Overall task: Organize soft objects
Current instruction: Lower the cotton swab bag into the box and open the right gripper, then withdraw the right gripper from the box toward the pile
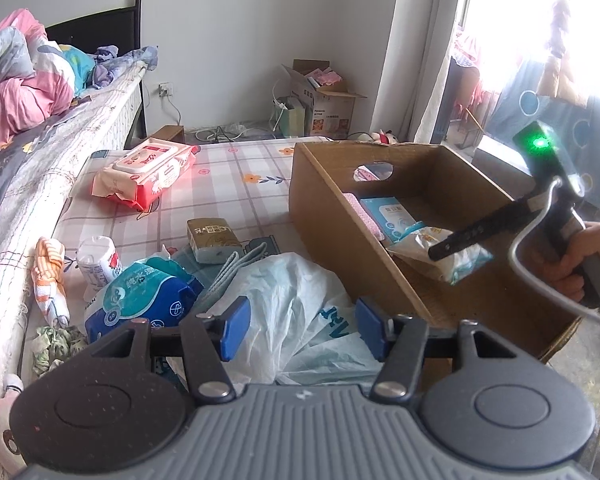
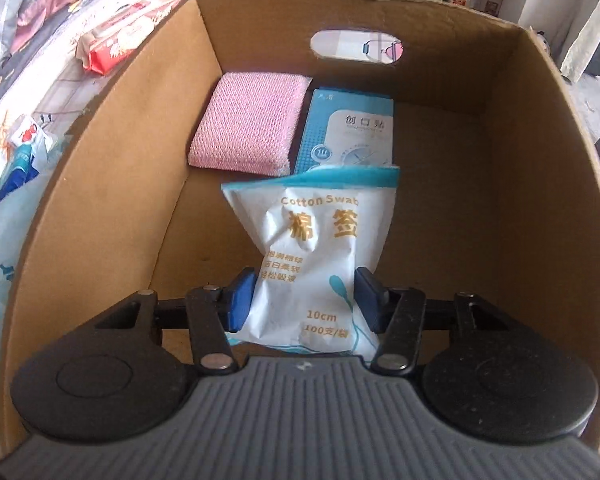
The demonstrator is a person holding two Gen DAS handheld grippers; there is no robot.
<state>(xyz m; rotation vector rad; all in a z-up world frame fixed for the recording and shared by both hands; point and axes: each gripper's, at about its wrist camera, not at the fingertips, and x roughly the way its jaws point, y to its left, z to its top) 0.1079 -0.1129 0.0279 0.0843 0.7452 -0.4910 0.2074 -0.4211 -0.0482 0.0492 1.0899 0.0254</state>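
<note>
Your right gripper (image 2: 304, 300) reached down into the cardboard box (image 2: 500, 208), its jaws pinching the white cotton swab pack (image 2: 312, 248) at the lower centre of the right wrist view; both blue pads pressed the bag's sides, creasing it. Just beyond the pack, toward the upper centre, a blue plaster box (image 2: 348, 128) lay flat on the box floor, with a pink mesh sponge (image 2: 248, 120) touching its left side in the far left corner.

Your left gripper (image 1: 302, 328) hovered at the lower centre of the left wrist view, jaws spread with nothing between them, above a white plastic bag (image 1: 284, 292). Left of that lay a blue tissue pack (image 1: 148, 296); farther up, a tan tissue pack (image 1: 212, 236), and beyond it at the upper left, a pink wet wipes pack (image 1: 148, 172) on the checked sheet (image 1: 236, 192).
</note>
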